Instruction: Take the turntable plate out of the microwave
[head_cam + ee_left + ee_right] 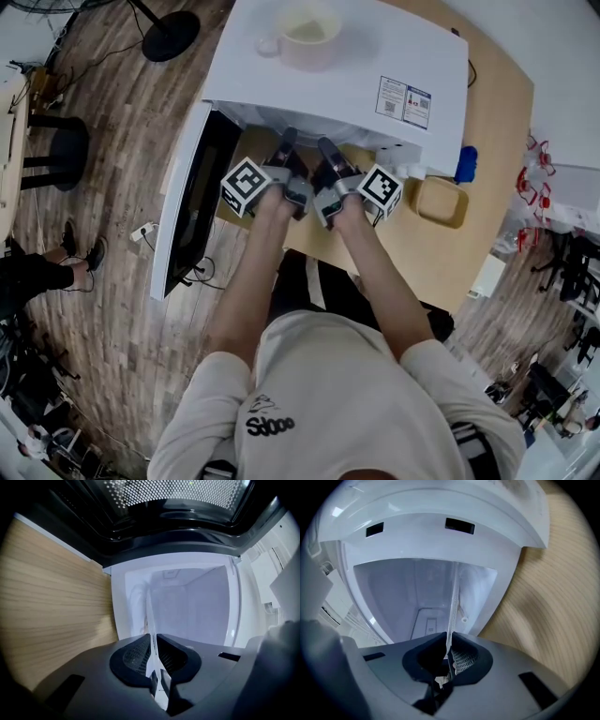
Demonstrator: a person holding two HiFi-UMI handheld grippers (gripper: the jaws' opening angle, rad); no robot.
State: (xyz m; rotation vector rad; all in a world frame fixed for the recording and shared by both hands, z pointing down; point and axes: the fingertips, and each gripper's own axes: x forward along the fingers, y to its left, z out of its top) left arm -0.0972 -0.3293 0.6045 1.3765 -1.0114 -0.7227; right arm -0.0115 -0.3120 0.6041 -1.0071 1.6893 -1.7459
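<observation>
Both arms reach into the microwave (328,89), whose door (187,202) stands open on the person's left. The left gripper (152,654) is pinched narrow on the near rim of the plate (149,613), and the right gripper (447,654) is pinched on the same rim just beside it. The plate is inside the cavity, showing edge-on as a thin clear line between each pair of pads.

My worry is the grip. Glass is slick and heavy, and both holds sit on one side, so the far edge may sag and the plate slide free. An uneven pull could twist it, knock it on the frame, or drop it on the table (441,253). A jolt might also shake the mug (305,37) on top.
</observation>
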